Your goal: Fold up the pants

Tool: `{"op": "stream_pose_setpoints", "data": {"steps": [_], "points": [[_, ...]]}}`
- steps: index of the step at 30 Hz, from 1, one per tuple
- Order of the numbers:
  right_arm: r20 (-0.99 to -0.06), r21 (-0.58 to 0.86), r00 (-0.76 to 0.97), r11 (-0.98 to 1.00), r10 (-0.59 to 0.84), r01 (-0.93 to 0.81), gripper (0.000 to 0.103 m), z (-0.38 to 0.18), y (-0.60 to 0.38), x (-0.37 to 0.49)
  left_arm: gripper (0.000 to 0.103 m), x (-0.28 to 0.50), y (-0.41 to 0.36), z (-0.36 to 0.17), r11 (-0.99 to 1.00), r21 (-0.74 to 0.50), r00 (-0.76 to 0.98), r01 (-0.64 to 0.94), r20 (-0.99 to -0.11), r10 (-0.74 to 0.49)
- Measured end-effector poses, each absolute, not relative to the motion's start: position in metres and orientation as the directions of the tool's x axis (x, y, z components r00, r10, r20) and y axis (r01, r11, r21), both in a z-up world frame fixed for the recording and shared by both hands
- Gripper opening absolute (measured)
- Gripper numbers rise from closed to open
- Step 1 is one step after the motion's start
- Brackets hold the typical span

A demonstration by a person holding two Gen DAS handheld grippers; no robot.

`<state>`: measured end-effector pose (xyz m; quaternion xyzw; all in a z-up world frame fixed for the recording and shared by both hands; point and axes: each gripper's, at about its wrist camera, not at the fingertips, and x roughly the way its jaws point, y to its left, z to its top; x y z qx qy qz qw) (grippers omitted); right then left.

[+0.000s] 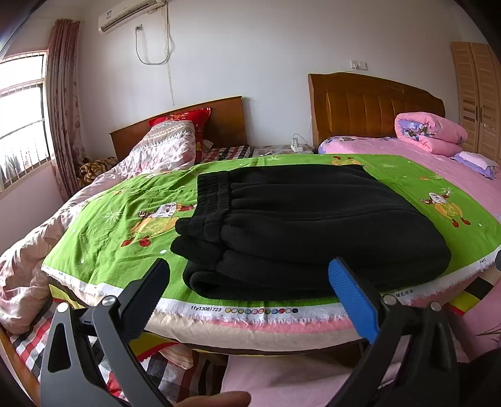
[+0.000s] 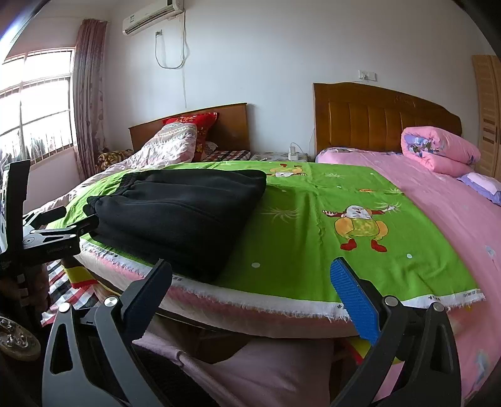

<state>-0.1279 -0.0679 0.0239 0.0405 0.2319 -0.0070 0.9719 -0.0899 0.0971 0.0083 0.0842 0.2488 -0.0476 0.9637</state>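
White walls close the bedroom in the left wrist view, with an air conditioner [image 1: 131, 15] high up, a window [image 1: 22, 119] and a curtain [image 1: 64, 125] at the left, and a wardrobe [image 1: 479, 94] at the right. Two beds stand side by side, each with a wooden headboard [image 1: 372, 103]. The left one carries a pale quilt [image 1: 150, 150] and a red pillow [image 1: 188, 120]; the right one has a pink sheet [image 1: 391, 147] and a rolled pink duvet [image 1: 429, 131]. A green cloth [image 1: 103, 219] printed with cartoon figures covers the worktop in front of the beds, its white frayed hem running along the near edge. The pants [image 1: 313, 225], black and folded into a thick stack, lie near that edge at the middle, waistband toward the left. The left tongs [image 1: 250, 281] stand released just before the near edge, one tip black, one blue, with nothing between them.

From the right wrist view the same wall, window and beds show. The pants [image 2: 184, 213] sit at the cloth's near left corner, and the left tongs' black frame [image 2: 53, 234] is just beside them at the left. The right tongs [image 2: 250, 281] are released too, clear of the pants, over the bare cloth [image 2: 313, 250] at the near edge.
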Motion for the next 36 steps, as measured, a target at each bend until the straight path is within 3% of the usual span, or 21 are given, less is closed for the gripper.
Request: {"op": "stream_pose_setpoints", "data": {"steps": [36], "points": [[-0.455, 0.079, 0.891, 0.996, 0.008, 0.031, 0.098, 0.0232, -0.0664, -0.1283, 0.102, -0.0879, 0.1006, 0.0068, 0.981, 0.129, 0.868, 0.146, -0.492, -0.064]]}}
